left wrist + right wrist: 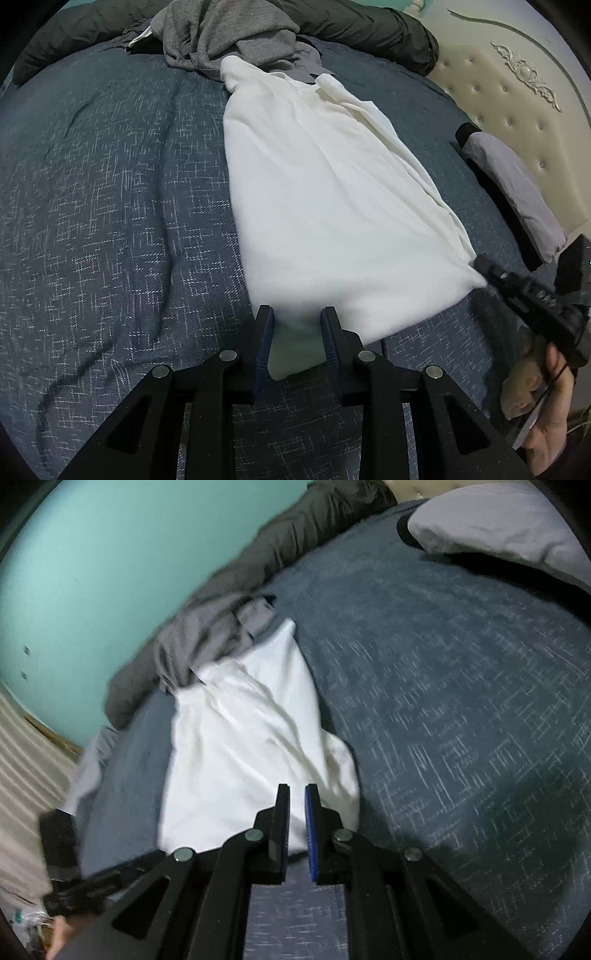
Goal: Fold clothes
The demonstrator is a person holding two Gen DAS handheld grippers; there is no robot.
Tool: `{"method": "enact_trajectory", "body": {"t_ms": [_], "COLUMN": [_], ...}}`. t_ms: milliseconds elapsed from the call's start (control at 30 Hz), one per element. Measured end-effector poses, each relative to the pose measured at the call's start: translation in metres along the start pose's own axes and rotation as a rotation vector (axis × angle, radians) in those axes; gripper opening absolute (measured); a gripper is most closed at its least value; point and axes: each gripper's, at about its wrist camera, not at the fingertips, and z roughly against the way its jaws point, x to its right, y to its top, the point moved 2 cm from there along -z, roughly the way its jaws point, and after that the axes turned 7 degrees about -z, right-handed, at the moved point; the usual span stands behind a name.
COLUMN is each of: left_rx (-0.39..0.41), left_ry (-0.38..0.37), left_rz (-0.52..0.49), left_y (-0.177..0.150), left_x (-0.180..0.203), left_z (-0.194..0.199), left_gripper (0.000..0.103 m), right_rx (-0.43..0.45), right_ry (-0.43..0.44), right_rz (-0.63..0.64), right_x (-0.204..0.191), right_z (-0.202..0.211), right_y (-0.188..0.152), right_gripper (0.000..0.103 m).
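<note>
Showing teal wall beyond bed.

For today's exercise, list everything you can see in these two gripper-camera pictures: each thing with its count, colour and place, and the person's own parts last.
white garment: one, white, laid lengthwise on the bed, near corners at the grippers
bedspread: one, blue-grey with light flecks, covering the bed
grey clothes: a crumpled heap, grey, at the garment's far end
dark quilt: one, dark grey, along the bed's far edge
pillow: one, pale grey, by the headboard
headboard: one, cream, tufted, with a carved ornament
wall: teal, beyond the bed
left gripper: black, blue pads, cloth between its fingers
right gripper: black, narrow gap, over the garment's corner
hand: one, holding the right gripper
</note>
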Motion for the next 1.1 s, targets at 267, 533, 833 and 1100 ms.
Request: {"method": "enact_trajectory", "body": {"t_ms": [267,533,833,1100], "left_rx": [0.020,0.078,0.119,0.138], "left_ry": [-0.015,-0.053,-0.058,-0.053], "left_rz": [-0.010,0.004,0.044,0.074], "left_y": [-0.002,-0.003,-0.021,-0.015], "left_x": [0.000,-0.007,-0.036,-0.051], "left_z": [0.001,0.003,0.023,0.031], "left_gripper": [0.032,0.032,0.041,0.050], "right_rx": [0.000,0.073,0.097,0.035], "right_ry": [-0.080,-0.034,-0.006,-0.067], "right_rz": [-0.023,-0.032,0.089,0.296], "right_x": [0.016,0.013,-0.021,-0.081], "right_z": [-0.004,0.015,0.021,-0.007], "right_y": [-0.002,0.004,0.005,0.044], "right_gripper": [0.008,0.008,0.018,0.038]}}
